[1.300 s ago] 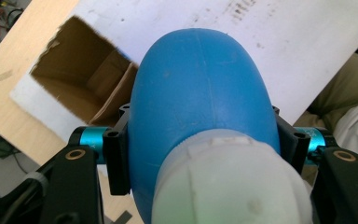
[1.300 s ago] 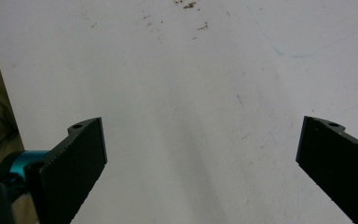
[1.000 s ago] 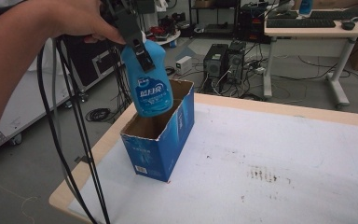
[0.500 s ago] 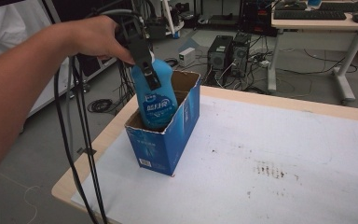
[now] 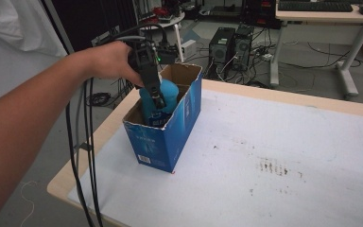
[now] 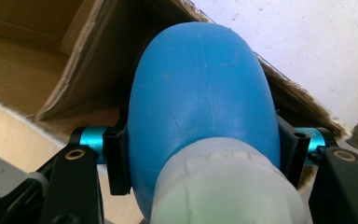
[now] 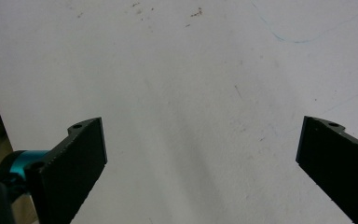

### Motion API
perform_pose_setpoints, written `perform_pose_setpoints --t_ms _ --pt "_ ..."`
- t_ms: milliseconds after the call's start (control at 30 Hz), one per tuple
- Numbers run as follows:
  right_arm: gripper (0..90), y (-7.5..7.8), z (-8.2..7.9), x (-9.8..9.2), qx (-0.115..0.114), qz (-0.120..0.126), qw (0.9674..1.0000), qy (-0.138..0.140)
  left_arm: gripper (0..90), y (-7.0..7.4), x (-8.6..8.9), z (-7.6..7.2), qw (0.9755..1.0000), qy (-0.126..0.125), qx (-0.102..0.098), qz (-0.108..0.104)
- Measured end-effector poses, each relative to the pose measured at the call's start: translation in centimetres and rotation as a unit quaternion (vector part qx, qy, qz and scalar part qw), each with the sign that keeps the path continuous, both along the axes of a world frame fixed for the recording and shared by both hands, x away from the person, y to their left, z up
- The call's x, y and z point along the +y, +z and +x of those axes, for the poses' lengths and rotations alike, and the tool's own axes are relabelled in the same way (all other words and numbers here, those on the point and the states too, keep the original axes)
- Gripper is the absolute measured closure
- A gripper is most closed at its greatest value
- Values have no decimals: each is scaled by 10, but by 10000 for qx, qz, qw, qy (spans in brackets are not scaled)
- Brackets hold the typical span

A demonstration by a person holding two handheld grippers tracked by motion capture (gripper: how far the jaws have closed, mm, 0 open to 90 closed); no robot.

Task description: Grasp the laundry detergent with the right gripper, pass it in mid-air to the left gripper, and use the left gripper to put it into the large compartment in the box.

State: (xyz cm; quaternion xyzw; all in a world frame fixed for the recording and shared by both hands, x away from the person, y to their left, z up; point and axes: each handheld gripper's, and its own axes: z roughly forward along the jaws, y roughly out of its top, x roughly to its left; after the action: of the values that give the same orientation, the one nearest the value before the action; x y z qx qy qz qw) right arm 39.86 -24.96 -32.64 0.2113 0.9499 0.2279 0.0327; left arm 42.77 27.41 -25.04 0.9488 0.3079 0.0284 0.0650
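Left gripper (image 5: 157, 97): clamped on the blue bottle, black pads pressed flat against both sides of its shoulder; pointed down into the box.
Blue bottle (image 6: 205, 93): smooth rounded plastic, faint seam down the middle, pale ribbed cap (image 6: 223, 186) nearest the camera; sat partly sunk in the open box, label half hidden behind the front wall (print too small to read).
Box (image 5: 163, 142): upright cardboard carton, glossy blue outside, raw brown inside, top edge torn and ragged, flaps folded inward; stood near the table's left edge.
Left hand (image 5: 108, 61): wrapped around the gripper body, black cables (image 5: 87, 156) hung below the forearm.
Right gripper (image 7: 200, 163): spread wide, nothing between the flat black jaws; hovered over bare tabletop.
Table (image 5: 283, 142): white matte sheet on a pale wooden board, flecked with dark scuffs and a thin blue pen line.
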Motion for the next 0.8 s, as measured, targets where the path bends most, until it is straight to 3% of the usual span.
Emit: perform_pose_setpoints --t_ms 200,467,800 --pt "8 -3 0 0 62 -43 10000 25 377 -19 -1 2 9998 -3 189 68" --pt "8 -4 1 1 62 -59 10000 15 376 -33 2 4 9994 69 306 114" --pt "8 -4 0 4 76 -66 9999 44 371 -34 8 4 9994 228 252 -103"
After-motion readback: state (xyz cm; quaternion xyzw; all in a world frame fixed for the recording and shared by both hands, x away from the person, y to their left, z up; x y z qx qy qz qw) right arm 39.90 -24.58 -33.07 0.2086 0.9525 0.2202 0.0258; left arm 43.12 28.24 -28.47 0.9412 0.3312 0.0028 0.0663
